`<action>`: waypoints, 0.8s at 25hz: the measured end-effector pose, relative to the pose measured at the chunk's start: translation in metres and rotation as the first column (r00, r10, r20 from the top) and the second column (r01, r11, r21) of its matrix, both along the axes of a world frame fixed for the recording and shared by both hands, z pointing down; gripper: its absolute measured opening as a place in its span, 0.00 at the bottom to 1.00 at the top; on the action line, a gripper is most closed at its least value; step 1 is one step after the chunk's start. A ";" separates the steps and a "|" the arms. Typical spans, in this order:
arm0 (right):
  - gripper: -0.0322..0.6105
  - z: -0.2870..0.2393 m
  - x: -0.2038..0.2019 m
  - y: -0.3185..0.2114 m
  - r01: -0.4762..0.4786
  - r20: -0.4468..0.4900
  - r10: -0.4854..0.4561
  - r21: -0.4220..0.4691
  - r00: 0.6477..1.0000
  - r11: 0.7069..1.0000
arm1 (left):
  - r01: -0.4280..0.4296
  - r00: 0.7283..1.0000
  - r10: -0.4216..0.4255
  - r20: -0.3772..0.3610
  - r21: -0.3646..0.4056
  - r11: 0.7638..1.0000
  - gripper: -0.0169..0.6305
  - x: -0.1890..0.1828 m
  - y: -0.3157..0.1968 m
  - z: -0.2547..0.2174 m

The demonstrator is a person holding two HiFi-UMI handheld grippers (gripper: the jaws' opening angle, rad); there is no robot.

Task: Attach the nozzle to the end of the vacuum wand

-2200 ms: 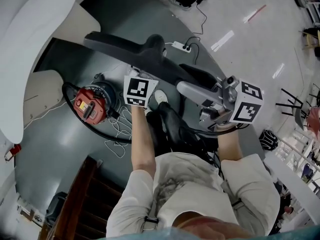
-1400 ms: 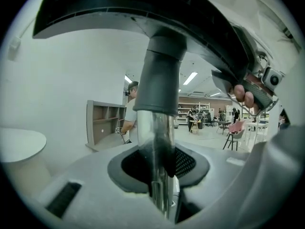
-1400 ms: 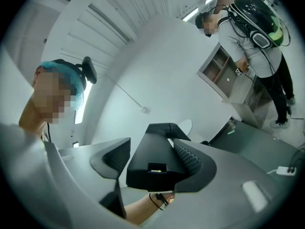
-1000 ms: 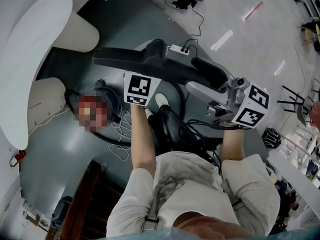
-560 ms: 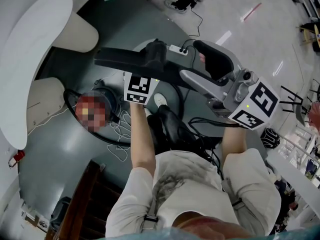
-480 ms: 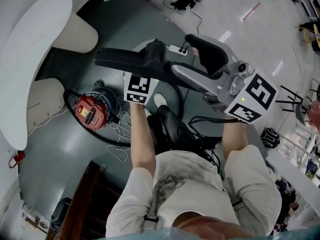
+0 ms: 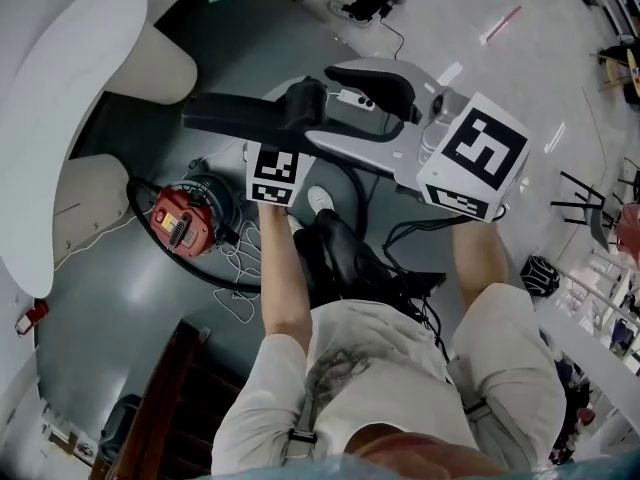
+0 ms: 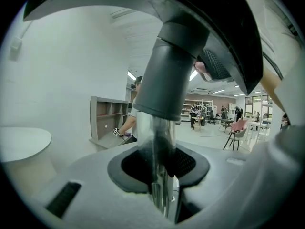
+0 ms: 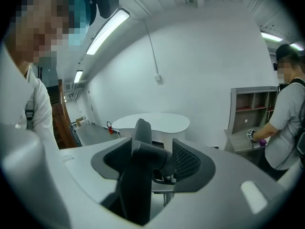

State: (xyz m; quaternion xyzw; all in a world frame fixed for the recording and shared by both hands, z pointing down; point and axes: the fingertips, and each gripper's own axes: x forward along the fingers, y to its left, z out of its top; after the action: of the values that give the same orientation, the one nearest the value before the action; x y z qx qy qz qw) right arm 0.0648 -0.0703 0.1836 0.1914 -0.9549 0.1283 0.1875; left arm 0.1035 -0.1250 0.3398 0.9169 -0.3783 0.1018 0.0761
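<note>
1. Rolled over and swung across since a second ago, the right gripper (image 9: pixel 151 166) has its wide jaws just closing, with the dark neck of the nozzle (image 7: pixel 245 116) between them but not yet pinched.
2. Left gripper (image 8: pixel 159 185) clamps the chrome wand (image 8: pixel 157 132), I'd say to steady it for the push.
3. Red vacuum canister (image 7: pixel 180 218) sits on the floor below, well apart; nothing blocks the joint.
</note>
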 end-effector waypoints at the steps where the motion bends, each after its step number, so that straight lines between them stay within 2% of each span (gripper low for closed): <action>1: 0.46 0.001 -0.001 0.000 0.010 -0.011 -0.010 -0.001 1.000 1.000 | 0.000 1.000 0.000 0.001 0.000 1.000 0.20 0.000 0.000 0.000; 5: 0.43 -0.003 -0.001 -0.004 0.033 -0.015 -0.033 -0.004 0.999 0.999 | -0.007 1.000 0.007 -0.001 0.006 1.000 0.20 -0.001 0.001 -0.003; 10: 0.29 -0.008 -0.006 -0.003 0.091 0.001 -0.091 -0.018 0.996 0.996 | -0.009 1.000 0.009 0.004 0.006 1.000 0.20 -0.002 0.003 -0.002; 14: 0.15 -0.010 -0.013 0.003 0.160 0.055 -0.156 -0.080 0.986 0.984 | -0.013 1.000 0.013 0.007 0.007 1.000 0.20 -0.004 0.005 -0.003; 20: 0.15 -0.010 -0.017 0.006 0.211 0.167 -0.181 -0.179 0.969 0.961 | -0.010 1.000 0.010 0.012 0.003 1.000 0.20 -0.008 0.008 -0.004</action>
State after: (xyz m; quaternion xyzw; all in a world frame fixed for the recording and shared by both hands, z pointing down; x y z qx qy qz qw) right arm 0.0483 -0.0641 0.1734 0.0663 -0.9633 0.2159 0.1452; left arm 0.0959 -0.1174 0.3361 0.9183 -0.3742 0.1072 0.0718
